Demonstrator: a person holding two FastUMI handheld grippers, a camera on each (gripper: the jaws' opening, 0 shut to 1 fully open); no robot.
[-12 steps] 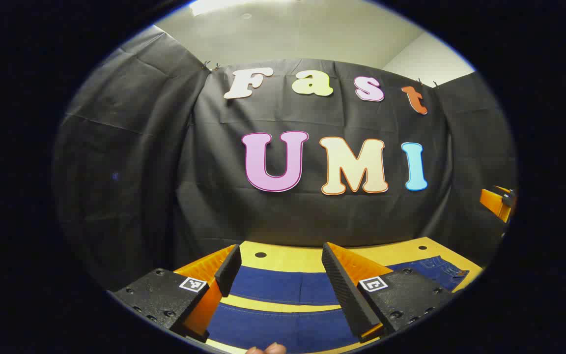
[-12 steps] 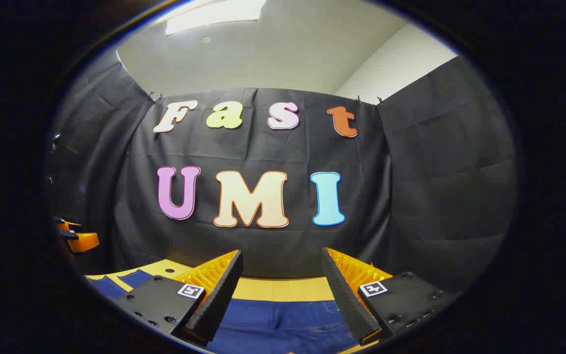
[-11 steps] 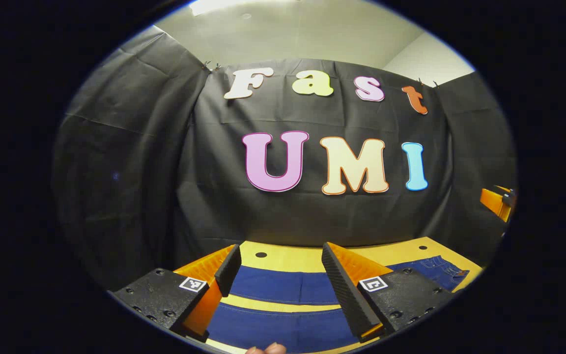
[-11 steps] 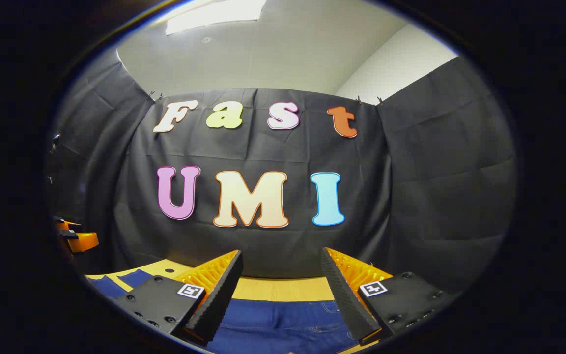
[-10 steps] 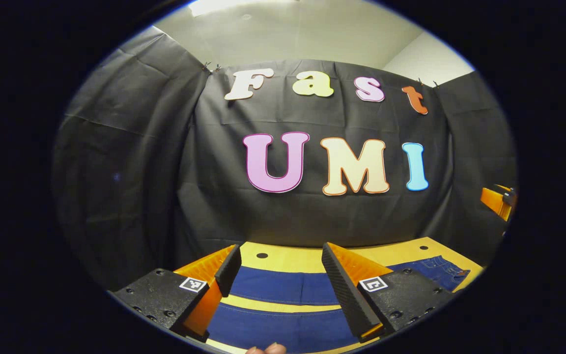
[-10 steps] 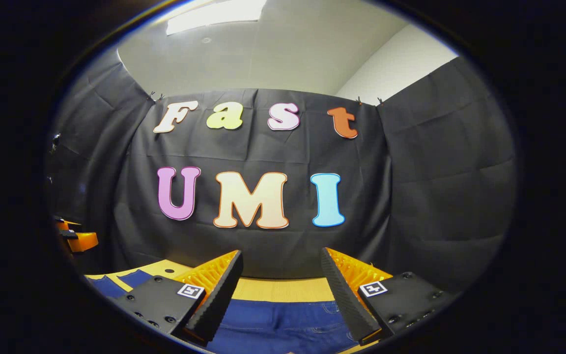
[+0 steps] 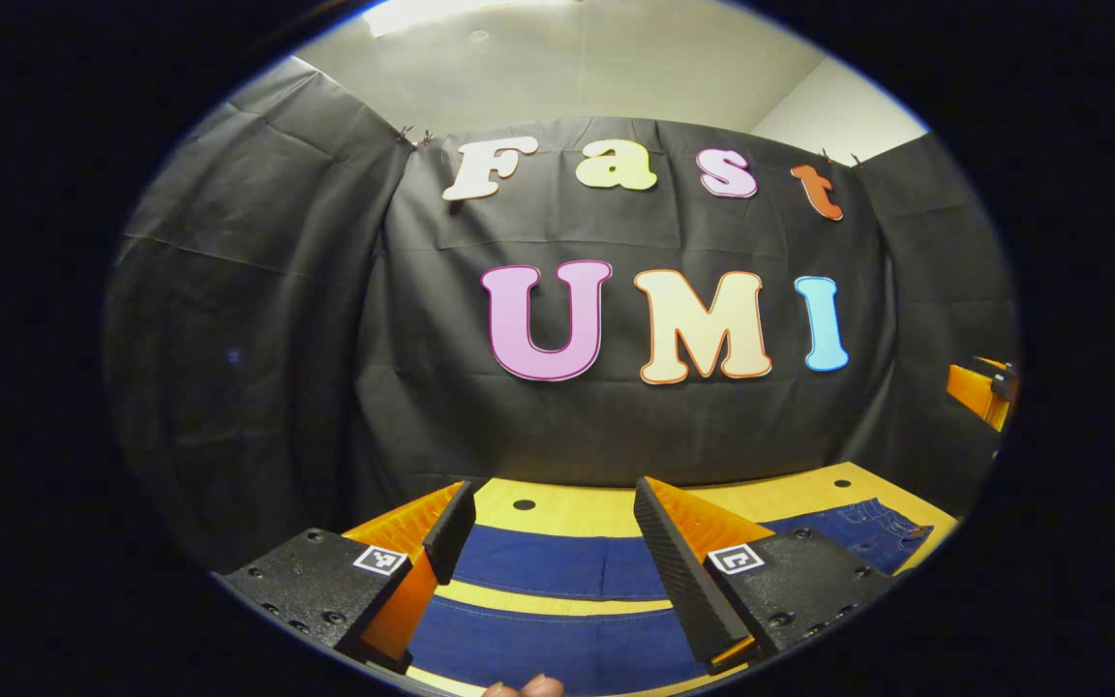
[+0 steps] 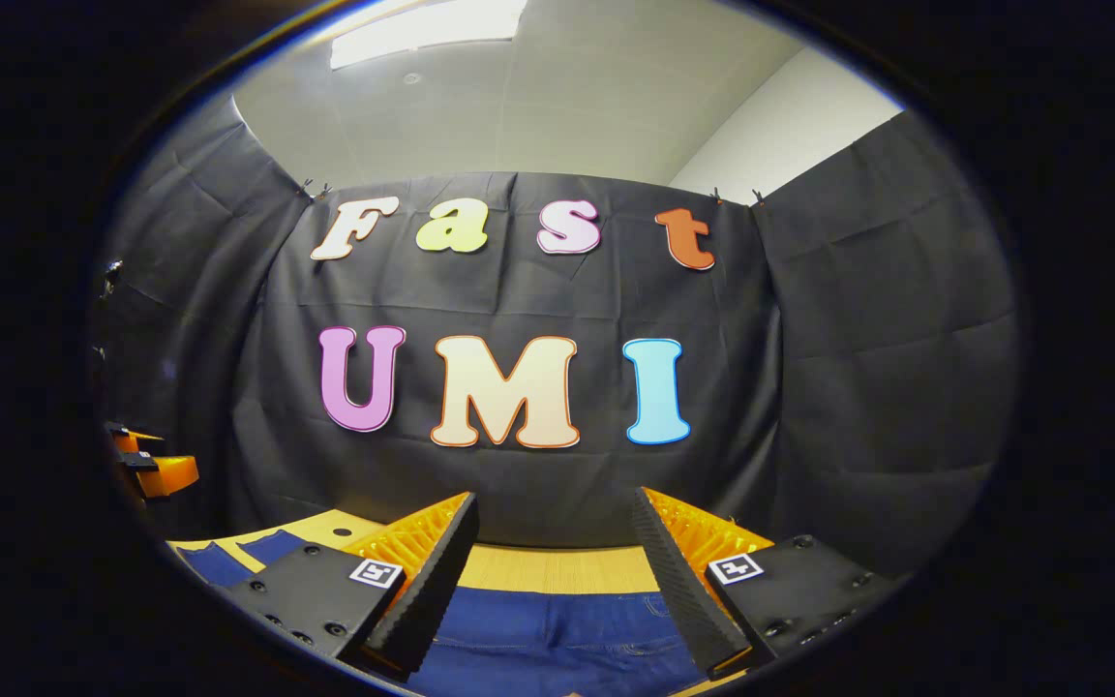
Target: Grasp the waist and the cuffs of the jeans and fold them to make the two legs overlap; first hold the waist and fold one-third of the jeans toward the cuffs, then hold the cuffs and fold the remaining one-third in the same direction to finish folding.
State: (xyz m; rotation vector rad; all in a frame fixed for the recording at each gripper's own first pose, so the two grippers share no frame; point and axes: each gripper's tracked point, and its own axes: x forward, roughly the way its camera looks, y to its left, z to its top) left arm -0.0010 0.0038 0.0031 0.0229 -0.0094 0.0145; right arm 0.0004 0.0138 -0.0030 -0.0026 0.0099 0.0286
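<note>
Left gripper point(image 7: 553, 552) and right gripper point(image 8: 553, 571) are both hovering with fingers spread apart, gripping nothing, above the jeans point(image 7: 557, 566) lying flat on the yellow table point(image 7: 577, 505) just below and ahead of them. Judged step: the approach before fold 1, with the 2 legs lying side by side under the left gripper and the waist end under the right; the next move calls for lowering onto the dark, stiff denim's stitched edges and pinching cleanly.
</note>
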